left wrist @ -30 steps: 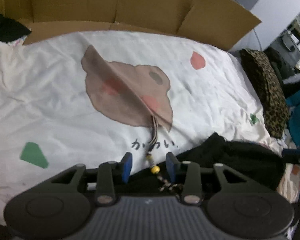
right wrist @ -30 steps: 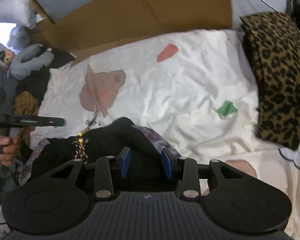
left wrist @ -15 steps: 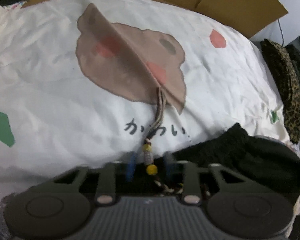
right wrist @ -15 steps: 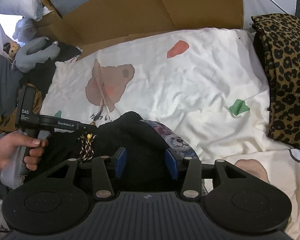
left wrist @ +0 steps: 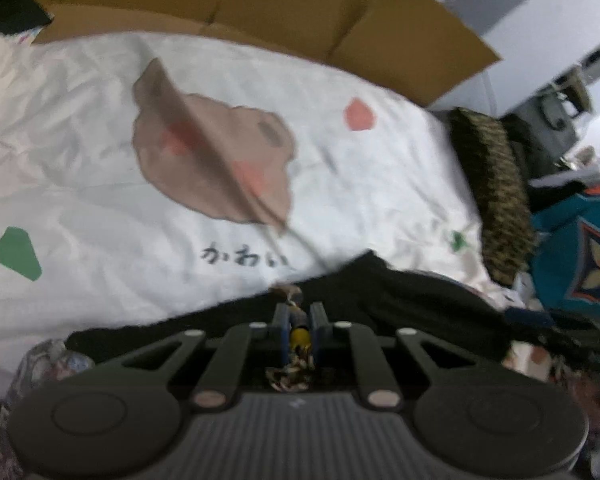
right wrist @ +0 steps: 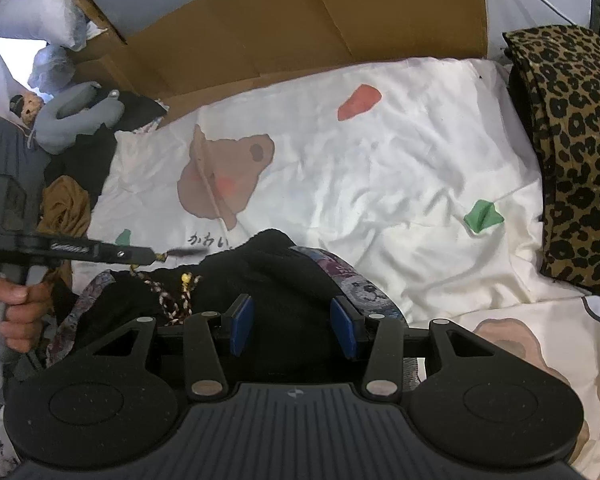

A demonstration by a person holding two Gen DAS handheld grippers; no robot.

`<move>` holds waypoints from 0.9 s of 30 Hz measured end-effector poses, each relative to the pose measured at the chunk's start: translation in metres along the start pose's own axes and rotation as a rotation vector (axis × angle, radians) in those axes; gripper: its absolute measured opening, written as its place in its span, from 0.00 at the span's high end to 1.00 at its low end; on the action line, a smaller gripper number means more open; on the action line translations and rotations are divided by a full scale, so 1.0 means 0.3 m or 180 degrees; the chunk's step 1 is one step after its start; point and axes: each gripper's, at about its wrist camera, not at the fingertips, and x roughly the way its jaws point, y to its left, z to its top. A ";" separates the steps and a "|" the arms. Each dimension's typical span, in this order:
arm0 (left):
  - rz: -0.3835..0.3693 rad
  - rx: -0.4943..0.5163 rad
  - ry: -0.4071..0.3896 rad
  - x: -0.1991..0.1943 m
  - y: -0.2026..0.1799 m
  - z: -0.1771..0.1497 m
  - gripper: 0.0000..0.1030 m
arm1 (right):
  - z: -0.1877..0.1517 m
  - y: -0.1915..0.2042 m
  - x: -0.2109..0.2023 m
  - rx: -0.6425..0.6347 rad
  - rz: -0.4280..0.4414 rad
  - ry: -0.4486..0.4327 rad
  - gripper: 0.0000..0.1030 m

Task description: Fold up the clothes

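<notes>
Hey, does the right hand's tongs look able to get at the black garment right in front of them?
Probably yes. The right tongs stand open directly over the black garment, nothing between. The left tongs, closing on the braided cord, work off to the side and leave the way free.

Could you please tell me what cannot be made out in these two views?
- Left wrist view: motion blur smears the braided beaded cord.
- Both views: black garment's near part is hidden behind gripper bodies.
- Right wrist view: leopard-print cloth is cut off by the edge.
</notes>
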 end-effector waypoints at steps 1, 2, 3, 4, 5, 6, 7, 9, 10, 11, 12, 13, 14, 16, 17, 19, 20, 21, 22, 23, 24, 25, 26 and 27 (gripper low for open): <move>-0.0036 0.0030 0.0012 -0.011 -0.011 -0.009 0.90 | 0.000 0.002 -0.005 0.0004 0.0010 -0.0011 0.52; -0.0071 0.0053 0.0032 -0.019 -0.021 -0.019 0.90 | 0.000 0.005 -0.011 0.0008 0.0019 -0.0023 0.52; -0.0101 0.0078 0.0053 -0.027 -0.032 -0.029 0.90 | 0.001 0.007 -0.013 0.0003 0.0023 -0.0030 0.52; -0.0137 0.0113 0.0084 -0.034 -0.043 -0.040 0.90 | 0.003 0.009 -0.015 -0.0004 0.0025 -0.0037 0.52; -0.0192 0.0157 0.0139 -0.039 -0.052 -0.052 0.89 | 0.005 0.011 -0.017 -0.0010 0.0028 -0.0045 0.52; -0.0268 0.0202 0.0209 -0.043 -0.061 -0.064 0.89 | 0.006 0.013 -0.019 -0.0017 0.0031 -0.0052 0.52; -0.0261 0.0229 0.0228 -0.051 -0.060 -0.074 0.89 | 0.008 0.015 -0.021 -0.0023 0.0034 -0.0059 0.52; -0.0178 0.0270 0.0222 -0.069 -0.051 -0.091 0.84 | 0.013 0.018 -0.023 -0.0038 0.0039 -0.0082 0.52; -0.0137 0.0291 0.0219 -0.078 -0.047 -0.100 0.76 | 0.017 0.017 -0.023 -0.0051 0.0031 -0.0091 0.52; -0.0096 0.0311 0.0217 -0.088 -0.043 -0.108 0.72 | 0.020 0.017 -0.022 -0.0065 0.0023 -0.0099 0.52; -0.0055 0.0331 0.0214 -0.097 -0.038 -0.117 0.72 | 0.024 0.016 -0.020 -0.0087 0.0012 -0.0109 0.52; -0.0019 0.0266 0.0191 -0.110 -0.013 -0.115 0.72 | 0.029 0.013 -0.017 -0.0099 0.0000 -0.0114 0.52; 0.0025 0.0184 0.0158 -0.124 0.015 -0.109 0.72 | 0.034 0.011 -0.014 -0.0110 -0.0013 -0.0118 0.52; 0.0180 0.0046 0.0089 -0.147 0.075 -0.095 0.72 | 0.047 0.004 -0.005 -0.0133 -0.0034 -0.0122 0.52; 0.0289 0.0017 0.0049 -0.159 0.100 -0.088 0.72 | 0.054 0.001 -0.001 -0.0148 -0.0046 -0.0125 0.52; 0.0506 -0.0016 -0.0071 -0.188 0.145 -0.077 0.72 | 0.072 -0.006 0.014 -0.0160 -0.0084 -0.0121 0.52; 0.0608 -0.0035 -0.0160 -0.208 0.166 -0.072 0.72 | 0.084 -0.012 0.026 -0.0120 -0.0118 -0.0084 0.52; 0.0660 -0.0061 -0.0225 -0.222 0.183 -0.066 0.72 | 0.096 -0.018 0.037 -0.0075 -0.0154 -0.0043 0.52; 0.0696 -0.0112 -0.0268 -0.230 0.203 -0.060 0.72 | 0.108 -0.023 0.047 -0.0033 -0.0156 -0.0019 0.52; 0.0734 -0.0171 -0.0305 -0.238 0.225 -0.054 0.72 | 0.121 -0.028 0.057 0.0008 -0.0155 0.0004 0.52; 0.0792 -0.0187 -0.0320 -0.236 0.242 -0.051 0.72 | 0.134 -0.034 0.067 0.0050 -0.0153 0.0027 0.52; 0.0858 -0.0188 -0.0327 -0.232 0.258 -0.048 0.72 | 0.145 -0.033 0.078 0.0045 -0.0163 0.0033 0.52; 0.0924 -0.0189 -0.0334 -0.228 0.274 -0.046 0.72 | 0.153 -0.029 0.089 0.0015 -0.0187 0.0038 0.52; 0.0977 -0.0189 -0.0331 -0.219 0.290 -0.045 0.72 | 0.162 -0.025 0.101 -0.0017 -0.0213 0.0043 0.52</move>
